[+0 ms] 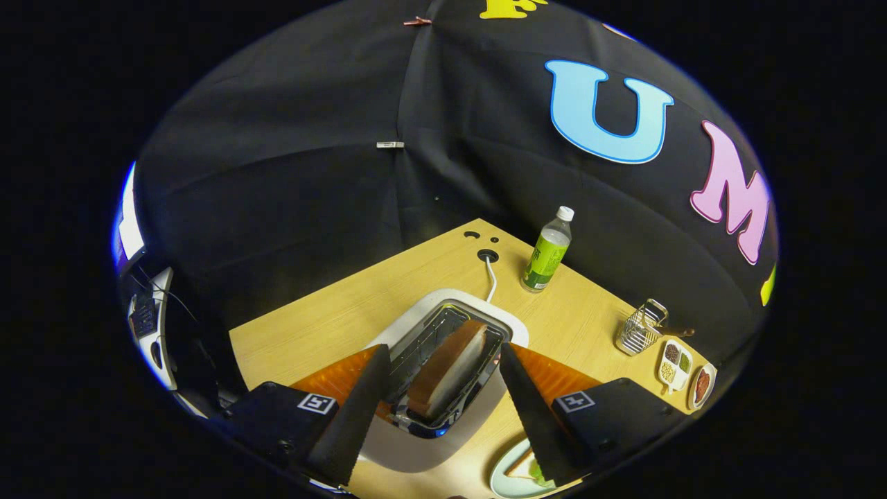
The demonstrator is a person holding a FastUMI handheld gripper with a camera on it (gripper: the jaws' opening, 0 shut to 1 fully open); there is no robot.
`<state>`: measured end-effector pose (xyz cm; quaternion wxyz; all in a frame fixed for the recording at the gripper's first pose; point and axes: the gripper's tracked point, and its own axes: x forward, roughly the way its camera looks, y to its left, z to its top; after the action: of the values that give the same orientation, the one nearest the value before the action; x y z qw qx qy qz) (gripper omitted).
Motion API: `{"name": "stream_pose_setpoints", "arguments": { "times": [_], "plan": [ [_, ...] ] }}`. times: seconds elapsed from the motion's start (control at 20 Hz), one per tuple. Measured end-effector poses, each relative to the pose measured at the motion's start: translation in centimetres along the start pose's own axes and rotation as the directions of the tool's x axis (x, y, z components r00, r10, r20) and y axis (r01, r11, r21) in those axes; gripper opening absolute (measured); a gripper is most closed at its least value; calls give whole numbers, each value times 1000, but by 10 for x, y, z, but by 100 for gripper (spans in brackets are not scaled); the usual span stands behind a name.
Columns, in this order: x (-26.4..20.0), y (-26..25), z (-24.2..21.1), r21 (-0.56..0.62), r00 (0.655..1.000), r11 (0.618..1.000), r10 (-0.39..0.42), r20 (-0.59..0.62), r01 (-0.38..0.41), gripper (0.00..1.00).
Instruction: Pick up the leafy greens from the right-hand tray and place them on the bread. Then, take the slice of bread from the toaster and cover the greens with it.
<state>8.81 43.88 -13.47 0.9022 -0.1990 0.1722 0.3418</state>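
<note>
Gripper hovered over white slot toaster on pale wood worktop, fingers spread wide, empty. Brown-crusted bread slice stood in the slot between them. Best approach: descend straight, pinch both flat faces, lift vertically toward pale plate.

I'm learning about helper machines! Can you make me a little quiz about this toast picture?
1. True or false: the gripper has its jaws shut on the bread slice.
2. What stands closest to the toaster's cord? A) green bottle B) wire basket C) seed dish
3. Fill in: the bread slice stands up in the ____.

Key: 1. False, the jaws are open, either side of the slice. 2. A. 3. toaster.
</note>
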Motion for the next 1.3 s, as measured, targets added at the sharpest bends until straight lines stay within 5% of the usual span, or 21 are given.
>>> {"name": "stream_pose_setpoints", "arguments": {
  "times": [0.25, 0.5, 0.6, 0.8, 1.3],
  "plan": [
    [14, -5, -9, 9, 999, 999, -38, -33, 38, 95],
    [14, -5, -9, -9, 998, 998, -54, -35, 54, 45],
    [11, -5, -10, -12, 997, 998, -62, -41, 62, 43],
    [6, -6, -11, 34, 997, 998, -47, -57, 49, 21],
    [-34, -19, 29, 124, 998, 991, -55, 27, 52, 18]
  ]
}}
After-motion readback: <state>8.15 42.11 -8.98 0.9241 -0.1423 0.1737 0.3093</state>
